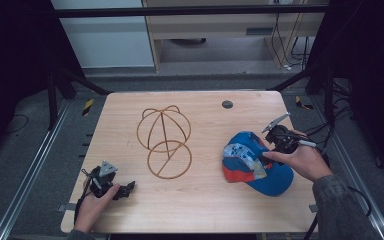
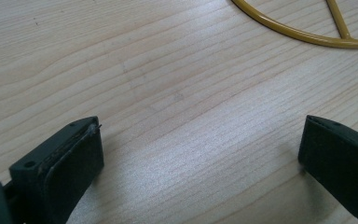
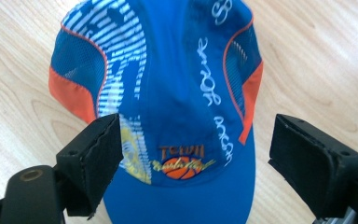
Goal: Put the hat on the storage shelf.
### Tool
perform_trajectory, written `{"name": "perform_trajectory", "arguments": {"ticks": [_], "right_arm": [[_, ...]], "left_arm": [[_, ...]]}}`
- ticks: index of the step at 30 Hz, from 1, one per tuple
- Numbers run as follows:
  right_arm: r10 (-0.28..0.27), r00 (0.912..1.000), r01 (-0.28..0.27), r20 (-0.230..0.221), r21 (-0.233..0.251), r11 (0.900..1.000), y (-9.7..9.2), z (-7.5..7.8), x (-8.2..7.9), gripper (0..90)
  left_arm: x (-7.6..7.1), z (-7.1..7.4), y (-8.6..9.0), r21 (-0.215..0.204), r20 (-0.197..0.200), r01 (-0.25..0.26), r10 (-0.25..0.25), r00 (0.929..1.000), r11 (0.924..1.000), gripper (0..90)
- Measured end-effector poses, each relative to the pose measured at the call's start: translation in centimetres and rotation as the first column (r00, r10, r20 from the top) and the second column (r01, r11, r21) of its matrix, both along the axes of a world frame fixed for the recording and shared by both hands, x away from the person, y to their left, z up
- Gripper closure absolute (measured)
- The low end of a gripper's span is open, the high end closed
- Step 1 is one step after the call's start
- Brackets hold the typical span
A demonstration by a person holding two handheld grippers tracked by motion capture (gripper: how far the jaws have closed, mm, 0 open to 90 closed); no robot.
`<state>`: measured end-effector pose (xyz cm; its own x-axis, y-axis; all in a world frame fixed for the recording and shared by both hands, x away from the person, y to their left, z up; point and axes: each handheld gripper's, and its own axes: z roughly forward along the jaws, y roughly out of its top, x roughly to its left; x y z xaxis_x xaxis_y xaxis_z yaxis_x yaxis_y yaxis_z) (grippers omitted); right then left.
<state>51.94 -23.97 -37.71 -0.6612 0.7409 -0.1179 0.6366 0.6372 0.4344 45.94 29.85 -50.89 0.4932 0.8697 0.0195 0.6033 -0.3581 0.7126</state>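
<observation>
A blue cap (image 1: 252,162) with orange and white panels lies on the right part of the wooden table (image 1: 205,210). My right gripper (image 1: 269,150) hovers at its far right side, held by a hand. In the right gripper view the cap (image 3: 168,93) lies between and below the spread jaws of the right gripper (image 3: 196,135), its basketball logo near them; the pads do not press on it. A golden wire hat stand (image 1: 164,140) stands at the table's middle. My left gripper (image 1: 125,190) rests open at the front left, nothing between the jaws of the left gripper (image 2: 200,135), with the stand's ring (image 2: 307,32) ahead.
A small dark round grommet (image 1: 227,104) sits near the table's far edge. Black frame bars and cables run along both sides of the table. Bare wood lies between the stand and the front edge.
</observation>
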Motion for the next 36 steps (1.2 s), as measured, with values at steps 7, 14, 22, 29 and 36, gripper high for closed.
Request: {"name": "perform_trajectory", "arguments": {"ticks": [7,14,22,29,36], "right_arm": [[0.03,0.9995,-0.029,0.01,-0.04,0.9988,1.5,0.4,0.7,21.8],[0.039,0.9992,-0.039,0.006,-0.012,0.9992,2.6,0.7,1.5,31.7],[0.046,0.9988,-0.046,-0.017,0.017,0.9988,3.6,0.2,2.2,38.2],[0.036,0.9991,-0.036,-0.021,0.042,0.9985,3.8,-0.1,2.8,44.8],[0.037,0.9983,-0.034,-0.045,0.053,0.998,3.7,-0.6,3.4,48.9]], "left_arm": [[0.0,0.0,0.0,0.003,-0.001,0.002,-0.002,1.0,1.0,0.0],[0.0,0.0,0.0,-0.005,0.002,-0.001,0.001,1.0,1.0,0.0],[0.0,0.0,0.0,-0.002,0.001,0.002,-0.002,1.0,1.0,0.0],[0.0,0.0,0.0,-0.004,0.001,0.0,0.0,1.0,1.0,0.0],[0.0,0.0,0.0,-0.005,0.001,0.002,-0.002,1.0,1.0,0.0]]}}
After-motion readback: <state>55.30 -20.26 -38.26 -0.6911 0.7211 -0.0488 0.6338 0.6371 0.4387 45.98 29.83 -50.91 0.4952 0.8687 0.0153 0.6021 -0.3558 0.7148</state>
